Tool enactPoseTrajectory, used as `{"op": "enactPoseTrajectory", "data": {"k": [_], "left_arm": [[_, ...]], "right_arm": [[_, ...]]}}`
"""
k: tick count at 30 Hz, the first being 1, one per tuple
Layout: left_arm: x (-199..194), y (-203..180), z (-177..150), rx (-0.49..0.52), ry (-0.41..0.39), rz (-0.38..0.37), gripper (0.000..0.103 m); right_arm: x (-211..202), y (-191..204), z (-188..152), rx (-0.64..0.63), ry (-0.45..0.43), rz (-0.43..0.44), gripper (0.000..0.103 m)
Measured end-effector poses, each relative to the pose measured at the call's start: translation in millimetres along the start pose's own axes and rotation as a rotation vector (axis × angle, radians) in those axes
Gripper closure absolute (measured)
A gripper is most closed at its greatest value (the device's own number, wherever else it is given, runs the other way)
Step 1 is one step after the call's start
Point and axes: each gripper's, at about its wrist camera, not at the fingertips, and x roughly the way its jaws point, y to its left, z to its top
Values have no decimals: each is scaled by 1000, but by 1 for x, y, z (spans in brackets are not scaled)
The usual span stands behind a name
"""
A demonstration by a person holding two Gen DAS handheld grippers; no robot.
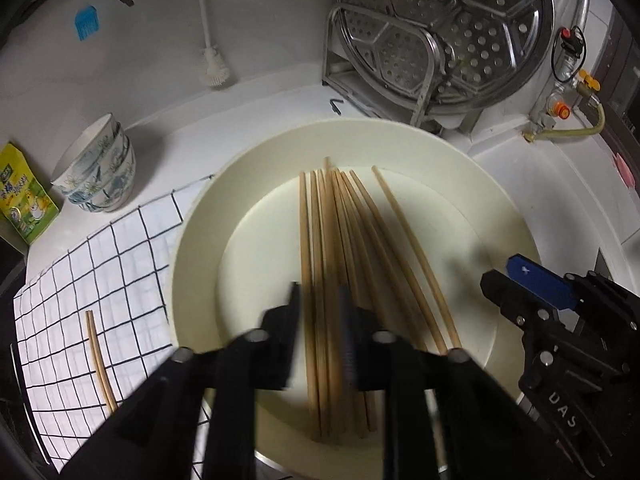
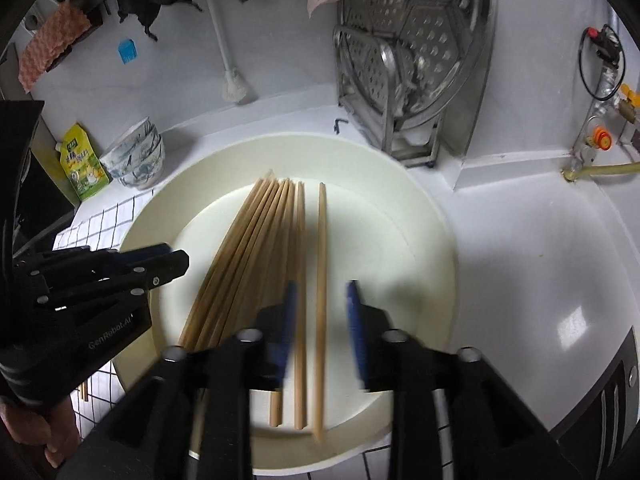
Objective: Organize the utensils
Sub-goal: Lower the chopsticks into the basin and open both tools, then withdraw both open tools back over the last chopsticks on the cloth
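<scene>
Both grippers, left gripper (image 1: 320, 308) and right gripper (image 2: 322, 304), hover open-fingered over chopsticks (image 2: 260, 248) mid-frame in the basin (image 2: 420, 208); closing could pinch several, scattering the bundle.

We see a white counter (image 2: 520, 264) that meets a white wall (image 1: 256, 12). A metal rack (image 1: 380, 76) stands at the back, and a checked cloth (image 1: 100, 264) covers the counter's left part.

Matt wooden chopsticks (image 1: 320, 272); smooth cream plastic basin (image 1: 200, 240); shiny perforated metal steamer tray (image 1: 460, 20); checked cloth (image 1: 100, 272)
</scene>
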Motion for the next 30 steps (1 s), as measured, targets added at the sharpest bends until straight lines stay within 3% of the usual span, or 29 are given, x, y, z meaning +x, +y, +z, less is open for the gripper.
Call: {"op": "enactPoseTrajectory", "data": {"k": [2,10,14,19,23,26,30], "left_arm": [[-8,1,2,-11,-34,12,43],[-40,12,0,-35,-104,31,43],[-58,21,-4,-49,-138,42,34],[-79,39,-15,-72,-186,67,21],[-94,66,-29,-109,-216,105,9],[-103,88,-40,-135,-222,138,8],[-113,124,-63,-171,-221,200,7]], "right_arm": [[-5,-2,2,5,-11,1,74],[-20,4,-1,10,-29,18,68],[-30,13,-3,11,-37,39,67],[-42,33,-6,-1,-60,64,57],[-49,58,-11,-36,-71,81,44],[-51,79,-17,-66,-81,103,35],[-48,112,-25,-101,-57,136,35]]}}
